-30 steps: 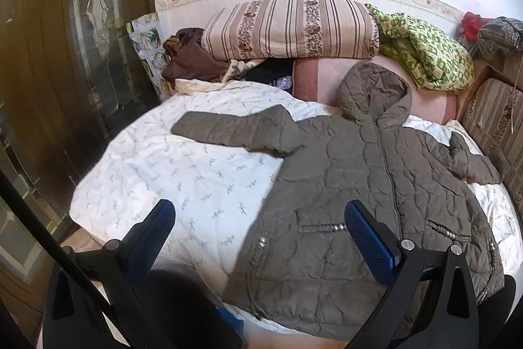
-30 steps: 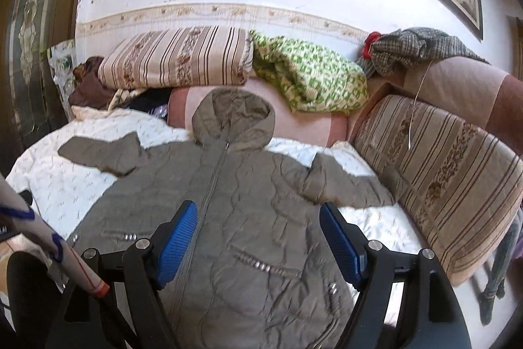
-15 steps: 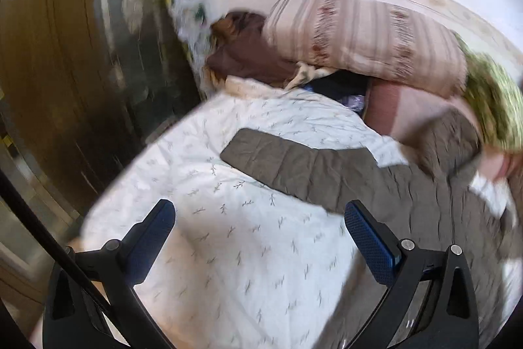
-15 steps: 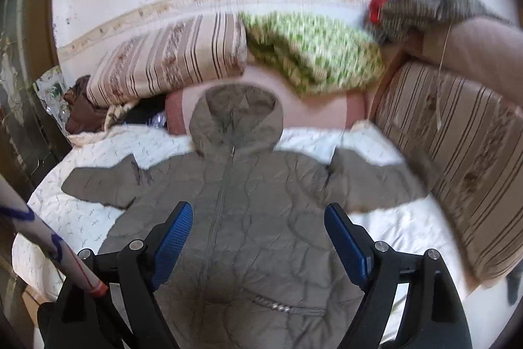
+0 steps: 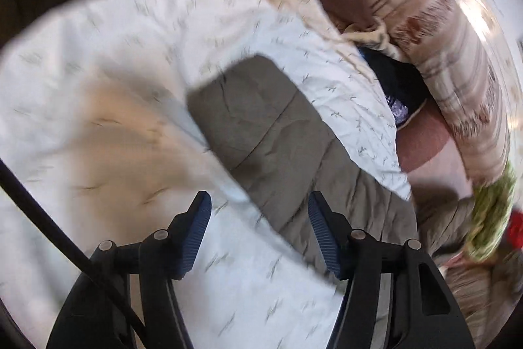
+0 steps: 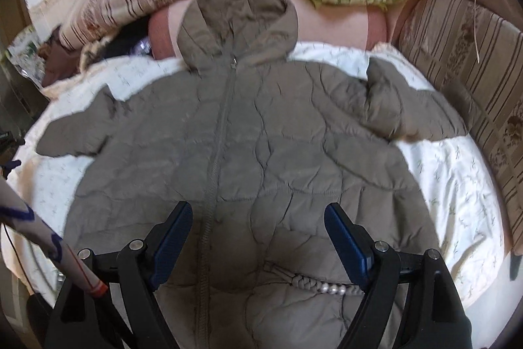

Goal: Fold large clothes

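Left wrist view has swung down onto the sleeve [image 5: 261, 133] — a second ago we saw the whole jacket [image 6: 242, 152], flat on the bed [image 6: 457, 185]. Both grippers — left [image 5: 260, 231], right [image 6: 258, 237] — gape empty, so the sleeve fold looks next.

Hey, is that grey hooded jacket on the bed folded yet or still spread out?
Spread out, not folded. The jacket lies flat and zipped on the white quilt, both sleeves out to the sides, hood at the top.

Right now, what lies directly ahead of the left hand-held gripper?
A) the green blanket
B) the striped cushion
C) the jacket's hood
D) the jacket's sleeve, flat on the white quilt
D: in the left wrist view, the left hand-held gripper, open and empty, faces the sleeve lying flat on the white quilt.
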`<state>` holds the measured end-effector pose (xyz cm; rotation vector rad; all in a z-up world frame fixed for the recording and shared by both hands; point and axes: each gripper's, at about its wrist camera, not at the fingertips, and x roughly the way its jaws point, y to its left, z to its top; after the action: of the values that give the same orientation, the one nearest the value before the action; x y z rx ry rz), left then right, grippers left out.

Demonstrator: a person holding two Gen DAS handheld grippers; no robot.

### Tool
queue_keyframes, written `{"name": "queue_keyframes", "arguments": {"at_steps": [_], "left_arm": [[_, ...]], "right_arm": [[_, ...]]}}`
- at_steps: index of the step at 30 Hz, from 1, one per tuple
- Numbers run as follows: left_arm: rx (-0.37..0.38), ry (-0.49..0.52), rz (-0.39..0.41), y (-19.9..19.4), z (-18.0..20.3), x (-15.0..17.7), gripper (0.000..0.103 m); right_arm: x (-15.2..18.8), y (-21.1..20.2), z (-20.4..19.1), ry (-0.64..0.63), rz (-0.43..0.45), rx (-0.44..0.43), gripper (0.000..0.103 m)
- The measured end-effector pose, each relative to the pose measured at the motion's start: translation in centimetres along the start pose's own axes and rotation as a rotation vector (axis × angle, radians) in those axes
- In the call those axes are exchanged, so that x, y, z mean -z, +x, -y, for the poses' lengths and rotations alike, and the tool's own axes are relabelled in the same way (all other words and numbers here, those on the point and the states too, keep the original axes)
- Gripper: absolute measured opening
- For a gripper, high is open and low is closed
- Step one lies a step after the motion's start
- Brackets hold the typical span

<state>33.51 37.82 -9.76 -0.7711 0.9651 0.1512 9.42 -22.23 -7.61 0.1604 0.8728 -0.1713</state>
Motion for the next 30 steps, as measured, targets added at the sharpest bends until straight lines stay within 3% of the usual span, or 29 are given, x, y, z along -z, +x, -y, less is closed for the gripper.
{"name": "queue_keyframes", "arguments": {"at_steps": [3,4,5,6,7,9,11,13,16,22,26,28,30], "left_arm": [[0.040,-0.057,-0.036,3.9,-0.7,-1.0,0.061],[0.059,-0.075,-0.041,5.1,-0.8,-1.3,0.066],[0.082,-0.082,-0.020,5.5,-0.7,-1.6,0.079],[0.112,-0.083,0.002,5.7,-0.3,-1.9,0.086],[0.117,-0.082,0.008,5.8,0.1,-2.1,0.090],[0.062,-0.052,0.022,6.4,1.3,-2.6,0.088],[-0.027,0.024,0.009,6.7,2.9,-2.9,0.026],[-0.030,0.052,-0.018,6.5,4.3,-2.6,0.016],[-0.029,0.144,0.017,4.1,7.7,-1.1,0.012],[0.204,0.370,-0.016,-2.5,18.8,6.4,0.010],[0.369,0.548,-0.108,-5.0,26.4,15.3,0.011],[0.401,0.622,-0.161,-5.4,28.9,20.3,0.023],[0.385,0.693,-0.197,-5.7,30.4,25.4,0.035]], "right_arm": [[0.0,1.9,0.2,0.017,-0.036,0.025,0.087],[0.0,2.4,0.4,0.020,-0.042,0.033,0.087],[-0.1,2.7,0.5,0.025,-0.041,0.041,0.087],[-0.1,3.0,0.6,0.024,-0.042,0.058,0.087],[-0.2,3.2,0.7,0.022,-0.041,0.070,0.087],[-0.4,3.8,0.9,0.017,-0.041,0.098,0.087],[-0.4,4.2,1.3,0.023,-0.046,0.102,0.087],[-0.4,4.6,1.6,0.029,-0.056,0.100,0.087],[-0.3,4.5,2.3,0.033,-0.051,0.091,0.085],[0.2,2.4,3.4,0.043,0.005,0.060,0.082],[0.9,0.7,4.6,0.084,0.034,0.027,0.082],[1.3,-0.1,5.3,0.106,0.044,0.010,0.082],[1.7,-0.8,5.8,0.120,0.051,0.000,0.082]]}}
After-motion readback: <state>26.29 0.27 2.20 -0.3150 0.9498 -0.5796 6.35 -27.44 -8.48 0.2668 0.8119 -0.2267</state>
